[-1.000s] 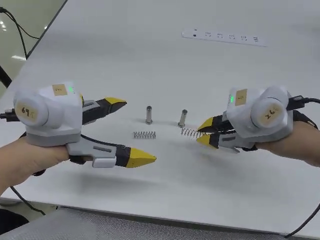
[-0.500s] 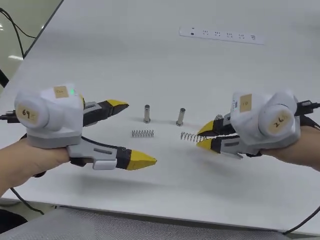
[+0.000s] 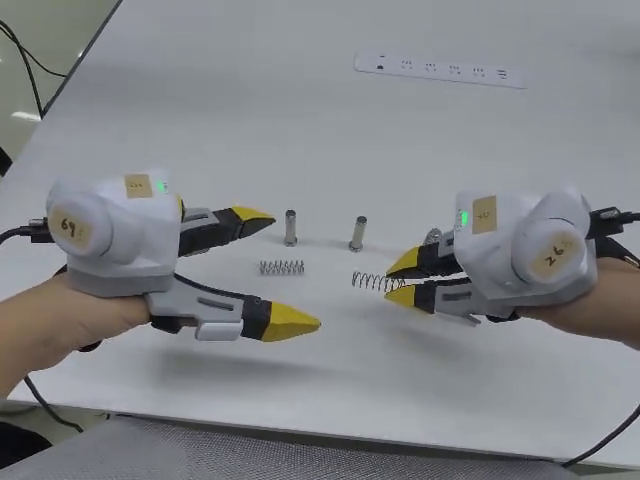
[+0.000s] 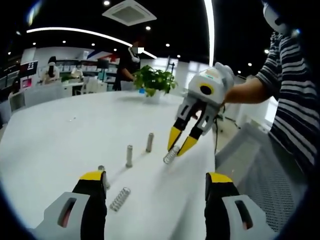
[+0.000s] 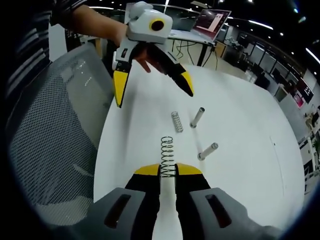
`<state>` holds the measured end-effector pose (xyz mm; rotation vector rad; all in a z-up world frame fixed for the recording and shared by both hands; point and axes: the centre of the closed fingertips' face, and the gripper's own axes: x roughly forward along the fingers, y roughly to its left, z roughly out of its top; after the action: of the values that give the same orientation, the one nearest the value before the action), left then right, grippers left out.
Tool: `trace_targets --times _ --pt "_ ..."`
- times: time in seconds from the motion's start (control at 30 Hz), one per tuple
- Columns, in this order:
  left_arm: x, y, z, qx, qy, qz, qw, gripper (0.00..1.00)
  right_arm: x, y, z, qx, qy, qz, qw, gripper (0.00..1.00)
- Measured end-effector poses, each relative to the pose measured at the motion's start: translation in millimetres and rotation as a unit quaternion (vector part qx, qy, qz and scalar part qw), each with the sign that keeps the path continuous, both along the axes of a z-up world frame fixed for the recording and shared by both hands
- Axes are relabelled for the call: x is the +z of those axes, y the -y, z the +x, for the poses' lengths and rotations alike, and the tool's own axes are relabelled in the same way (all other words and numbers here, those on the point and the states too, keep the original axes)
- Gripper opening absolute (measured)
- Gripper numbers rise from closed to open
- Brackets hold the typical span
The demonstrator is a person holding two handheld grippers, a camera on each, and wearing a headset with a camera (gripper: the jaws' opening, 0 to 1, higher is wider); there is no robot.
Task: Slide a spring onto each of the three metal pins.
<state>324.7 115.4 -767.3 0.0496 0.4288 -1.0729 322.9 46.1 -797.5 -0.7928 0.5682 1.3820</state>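
Note:
Two short metal pins (image 3: 290,227) (image 3: 357,233) stand upright mid-table, and a third pin (image 3: 432,237) peeks out behind my right gripper (image 3: 400,280). That gripper is shut on one end of a spring (image 3: 372,282), which points left, just in front of the middle pin. The held spring (image 5: 167,152) sticks out from between the closed tips in the right gripper view. A loose spring (image 3: 281,267) lies flat in front of the left pin. My left gripper (image 3: 280,270) is open, its tips either side of that loose spring (image 4: 120,198) and above it.
A white power strip (image 3: 440,71) lies at the far side of the white table (image 3: 250,120). A black cable (image 3: 30,60) hangs off the left edge. The table's near edge (image 3: 330,440) runs just below both hands.
My left gripper has moved right, closer to the left pin and over the loose spring. The right gripper has drawn the held spring slightly toward me.

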Motion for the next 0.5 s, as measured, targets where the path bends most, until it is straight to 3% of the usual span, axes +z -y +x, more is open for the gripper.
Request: trace_targets --times 0.07,0.13,0.37,0.5 --pt "-1.1 3.7 -3.8 -0.015 -0.008 0.0 0.9999 0.68 1.0 -0.8 0.4 0.001 0.001 0.001 1.0 0.07" --pt "-1.5 7.1 -1.4 -0.018 0.002 0.003 0.9998 0.67 1.9 -1.9 0.8 0.002 0.002 0.002 1.0 0.07" --pt "3.1 23.6 0.6 -0.039 0.001 -0.016 0.9991 0.52 4.6 -4.6 0.8 0.009 0.007 0.001 0.9999 0.07" --pt "-2.0 33.2 0.2 -0.057 0.001 -0.009 0.9984 0.45 5.3 -7.1 1.0 0.013 0.009 0.003 0.9999 0.07"
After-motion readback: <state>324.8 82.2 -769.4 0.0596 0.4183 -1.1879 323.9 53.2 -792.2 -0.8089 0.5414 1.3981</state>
